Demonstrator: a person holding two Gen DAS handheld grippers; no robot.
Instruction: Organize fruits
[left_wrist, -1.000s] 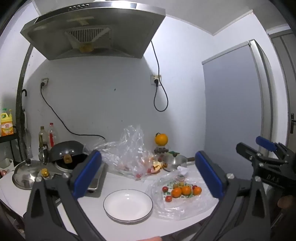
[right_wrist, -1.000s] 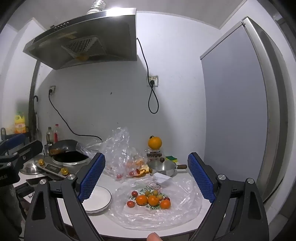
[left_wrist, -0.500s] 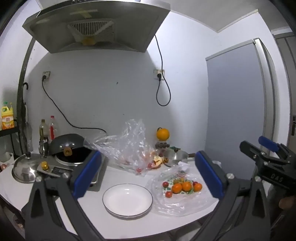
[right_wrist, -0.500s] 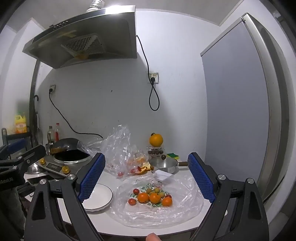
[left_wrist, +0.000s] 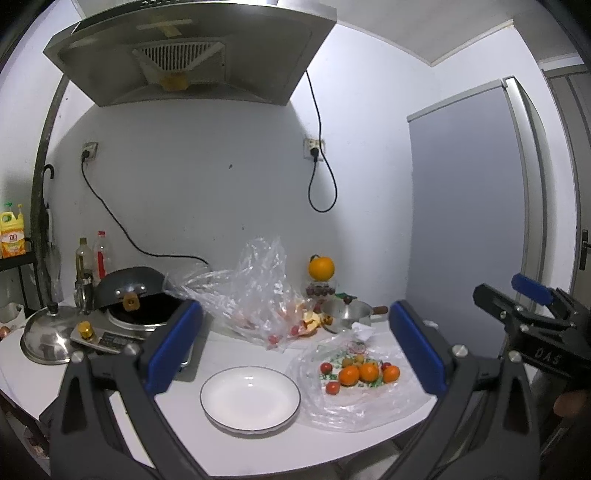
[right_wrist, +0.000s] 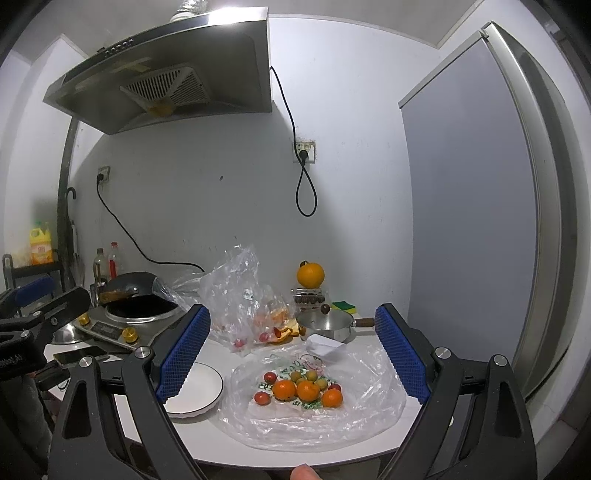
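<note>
While both tools hang back from the front edge of the bench (left_wrist: 177, 435), no fruit has been taken up: the left gripper (left_wrist: 291, 350) stands released with its blue pads wide apart and nothing between them, and the right gripper (right_wrist: 293, 356) is likewise spread and empty. Three small oranges (right_wrist: 307, 392) lie touching in a row on a flattened plastic bag (right_wrist: 314, 417) toward the right end of the bench, with red cherry tomatoes (right_wrist: 262, 397) and small greenish fruits (right_wrist: 312, 376) close around them; the species of the green ones cannot be told at this range. An empty white plate (left_wrist: 250, 398) sits just left of the bag, its rim near the bag's edge. A crumpled clear bag (left_wrist: 255, 295) with more fruit rests toward the back edge, near a small steel pot (right_wrist: 325, 326). Judged step: approach and first pick. Recommended practice: bring the right gripper down over an outer orange, straddle it clear of its neighbours and of the film, close gently, lift straight before crossing to the plate. Risk noted: pinched plastic would drag the whole pile.
</note>
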